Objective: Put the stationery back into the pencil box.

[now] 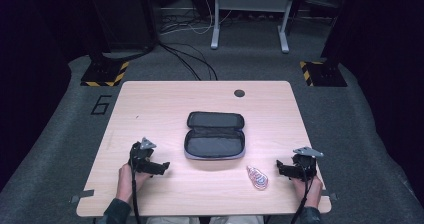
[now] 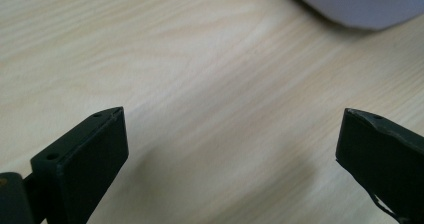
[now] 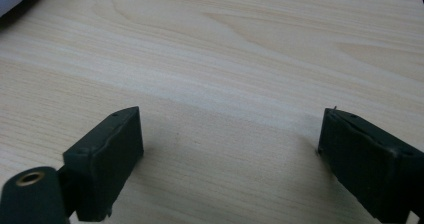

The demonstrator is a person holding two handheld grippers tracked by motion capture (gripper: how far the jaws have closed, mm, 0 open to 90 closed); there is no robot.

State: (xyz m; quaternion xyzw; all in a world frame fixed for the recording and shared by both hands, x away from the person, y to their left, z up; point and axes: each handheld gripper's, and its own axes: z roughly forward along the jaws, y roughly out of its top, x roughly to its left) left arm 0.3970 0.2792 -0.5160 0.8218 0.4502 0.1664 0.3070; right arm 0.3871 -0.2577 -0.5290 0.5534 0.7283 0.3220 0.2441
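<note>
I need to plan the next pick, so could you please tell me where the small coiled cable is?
High view: the coiled cable lies near the table's front edge, right of centre, between the open case and the right tool.

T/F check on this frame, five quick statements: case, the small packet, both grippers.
1. The dark case lies open on the table. True.
2. The left gripper is shut on the case. False: its fingers stand apart over bare wood.
3. The small clear packet lies between the case and the right gripper. True.
4. The right gripper holds the packet. False: nothing is between its fingers.
5. The packet sits inside the case. False: it lies on the table beside it.
</note>
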